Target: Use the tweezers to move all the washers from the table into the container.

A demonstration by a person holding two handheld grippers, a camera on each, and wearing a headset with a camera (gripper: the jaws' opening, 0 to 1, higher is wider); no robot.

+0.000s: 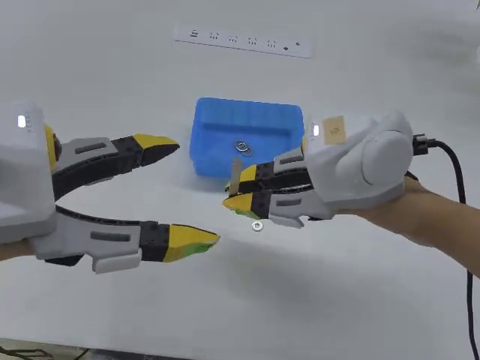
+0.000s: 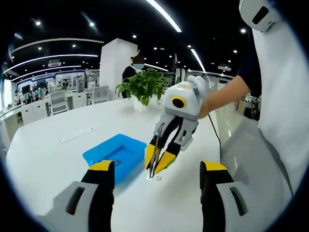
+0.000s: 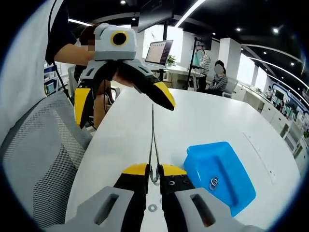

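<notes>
- The right gripper (image 1: 234, 193) has its fingers pressed together on the tweezers (image 3: 152, 140).
- A loose washer (image 1: 257, 225) lies on the counter (image 1: 337, 300) just beside the tweezers' tips, between the blue container (image 1: 247, 112) and the counter's near edge.
- Other washers (image 1: 241, 147) rest inside the container.
- The left gripper (image 1: 187, 192) hovers with its fingers spread wide apart and nothing between them.
</notes>
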